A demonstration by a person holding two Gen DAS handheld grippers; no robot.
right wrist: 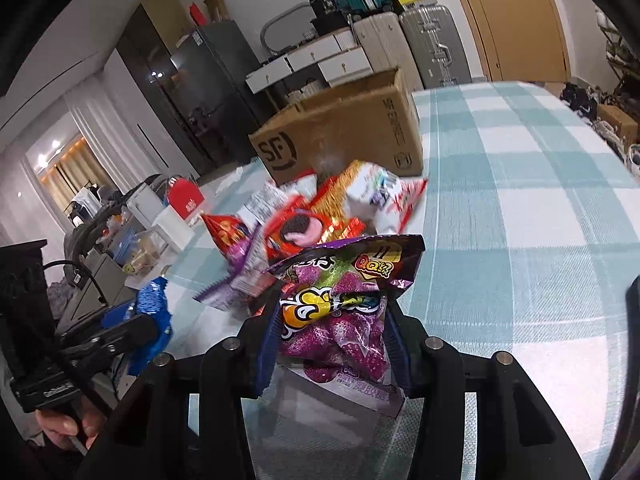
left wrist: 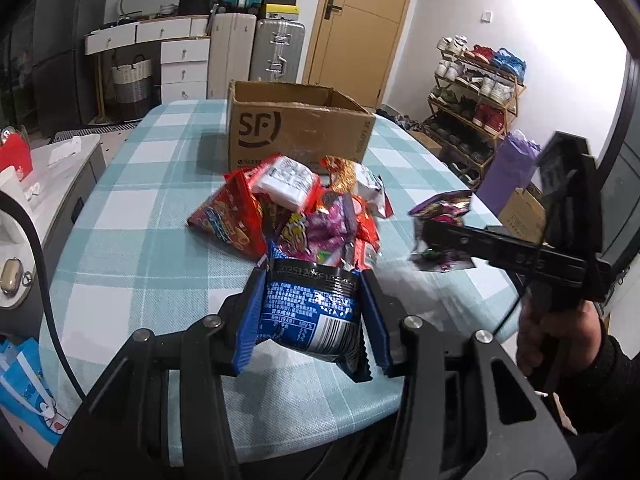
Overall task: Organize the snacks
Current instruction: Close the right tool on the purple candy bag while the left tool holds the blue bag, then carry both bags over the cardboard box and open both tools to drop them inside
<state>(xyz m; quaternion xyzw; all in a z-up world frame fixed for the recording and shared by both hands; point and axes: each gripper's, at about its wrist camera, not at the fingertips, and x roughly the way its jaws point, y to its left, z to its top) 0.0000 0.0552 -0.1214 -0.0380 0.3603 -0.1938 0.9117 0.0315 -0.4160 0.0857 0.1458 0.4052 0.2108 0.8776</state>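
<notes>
I have the left gripper [left wrist: 310, 316] clenched on a blue snack packet [left wrist: 310, 312], its barcode side facing the lens and the pack bulging between the ribbed blue pads [left wrist: 374, 320]; the packet hangs just above the near edge of the checked teal tablecloth [left wrist: 140, 248]; from the right wrist view the same gripper [right wrist: 150, 320] shows at the lower left with the blue packet [right wrist: 154, 304] in it and a hand [right wrist: 68, 424] beneath; my right gripper [right wrist: 332, 340] grips a purple gummy-candy bag [right wrist: 340, 312], pads pinching its middle, top seal crumpled above the fingers; in the left wrist view that gripper [left wrist: 432, 240] sits to the right of the pile, the purple bag [left wrist: 440, 236] held clear of the cloth and blurred; a hand [left wrist: 556, 336] in a dark sleeve holds its handle; the snack pile [left wrist: 304, 212] lies mid-table, red, white and purple packs heaped together, touching one another; the open SF cardboard box [left wrist: 296, 128] stands upright just behind the pile, nearly touching it; whether anything lies inside the box I cannot tell; suitcases [left wrist: 256, 48] and a shoe rack [left wrist: 476, 100] stand beyond the table.
</notes>
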